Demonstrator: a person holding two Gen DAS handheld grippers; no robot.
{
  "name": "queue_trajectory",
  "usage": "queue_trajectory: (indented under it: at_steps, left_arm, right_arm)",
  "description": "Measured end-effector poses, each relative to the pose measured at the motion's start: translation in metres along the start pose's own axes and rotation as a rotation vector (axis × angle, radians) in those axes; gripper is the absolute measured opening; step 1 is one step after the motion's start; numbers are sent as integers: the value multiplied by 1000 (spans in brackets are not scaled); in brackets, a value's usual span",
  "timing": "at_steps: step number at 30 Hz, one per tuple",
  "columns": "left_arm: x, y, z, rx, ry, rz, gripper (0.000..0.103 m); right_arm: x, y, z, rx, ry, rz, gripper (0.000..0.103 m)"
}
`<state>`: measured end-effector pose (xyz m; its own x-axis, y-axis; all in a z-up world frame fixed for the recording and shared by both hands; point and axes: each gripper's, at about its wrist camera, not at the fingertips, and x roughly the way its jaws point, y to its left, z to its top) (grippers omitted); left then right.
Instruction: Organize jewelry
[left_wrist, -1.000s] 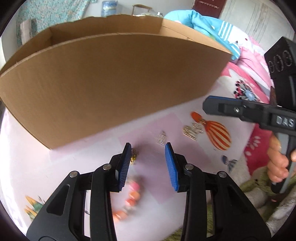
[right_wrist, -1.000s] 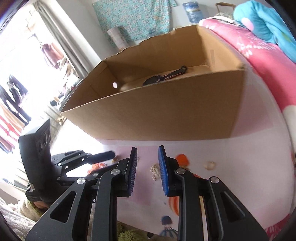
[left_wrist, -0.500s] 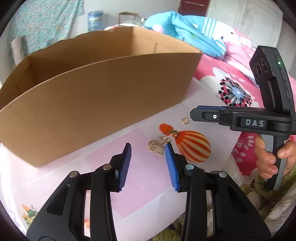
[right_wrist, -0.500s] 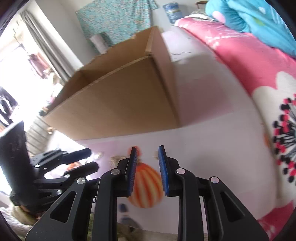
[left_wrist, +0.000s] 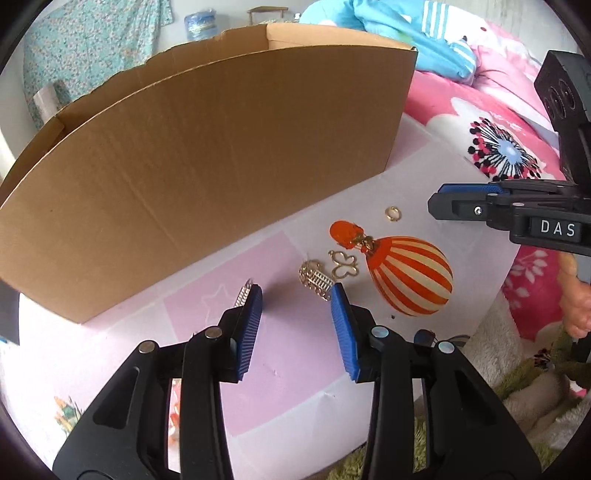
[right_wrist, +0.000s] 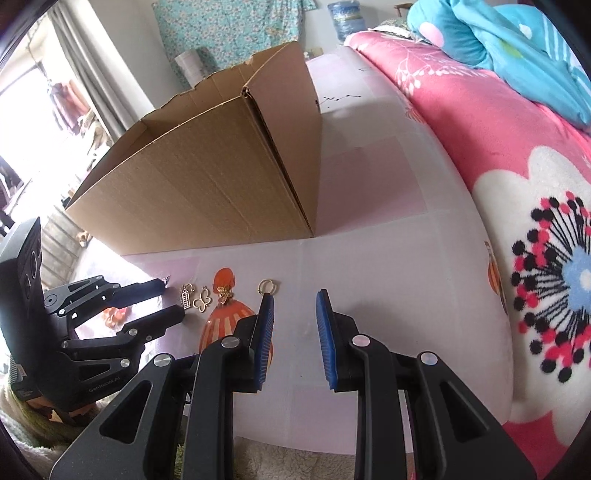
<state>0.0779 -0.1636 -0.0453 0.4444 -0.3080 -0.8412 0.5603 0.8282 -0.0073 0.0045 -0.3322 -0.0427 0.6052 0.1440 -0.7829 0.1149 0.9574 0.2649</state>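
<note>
Small gold pieces lie on a pale pink mat in front of a cardboard box (left_wrist: 207, 158). They are a ring (left_wrist: 392, 213), an open butterfly pendant (left_wrist: 344, 264) and a grid-shaped pendant (left_wrist: 316, 280). A small silvery piece (left_wrist: 243, 293) lies at my left finger's tip. My left gripper (left_wrist: 295, 295) is open and empty, its right fingertip just short of the grid pendant. My right gripper (right_wrist: 294, 299) is open and empty too, with the ring (right_wrist: 266, 286) just beyond its left fingertip. The butterfly pendant (right_wrist: 202, 300) and the left gripper (right_wrist: 173, 299) lie to its left.
An orange striped balloon print (left_wrist: 410, 280) covers the mat beside the pieces. Orange beads (right_wrist: 114, 314) lie under the left gripper. A pink flowered blanket (right_wrist: 517, 206) borders the mat on the right, and a fluffy rug (left_wrist: 517, 387) lies at the near edge. A hand (left_wrist: 576, 306) holds the right gripper.
Both grippers have swung rightward along the mat. The left one went from over the orange beads to the gold pendants. The right one left the box front and now stands by the ring.
</note>
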Motion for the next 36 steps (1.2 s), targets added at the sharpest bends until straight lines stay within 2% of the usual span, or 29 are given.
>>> queue_trajectory:
  at_steps: [6, 14, 15, 17, 19, 21, 23, 27, 29, 36]
  left_arm:
    - [-3, -3, 10, -48, -39, -6, 37]
    - [3, -34, 28, -19, -77, -115, 37]
    - [4, -37, 31, -13, -73, -122, 37]
    - [7, -41, 34, -6, -68, -130, 37]
    - [9, -41, 37, -7, -64, -130, 38]
    - [9, -39, 40, -17, -62, -122, 46]
    - [7, -36, 40, -25, -72, -133, 52]
    - [9, -36, 46, -33, -76, -145, 65]
    - [10, -38, 49, -26, -77, -150, 74]
    - [8, -48, 51, -9, -93, -176, 80]
  right_arm:
    - [-6, 2, 6, -61, -10, -12, 24]
    - [-6, -1, 7, -70, 17, -47, 25]
    - [-5, -1, 7, -69, 19, -54, 27]
    - [-5, 0, 5, -63, 16, -69, 48]
    - [-8, -1, 5, -45, -6, -84, 51]
    - [-9, -6, 6, -19, -6, -87, 55]
    - [-13, -10, 7, 7, -28, -92, 66]
    - [-25, -11, 8, 19, -80, -142, 75]
    - [-30, -12, 8, 25, -100, -166, 79]
    - [-53, -11, 5, 29, -176, -282, 94]
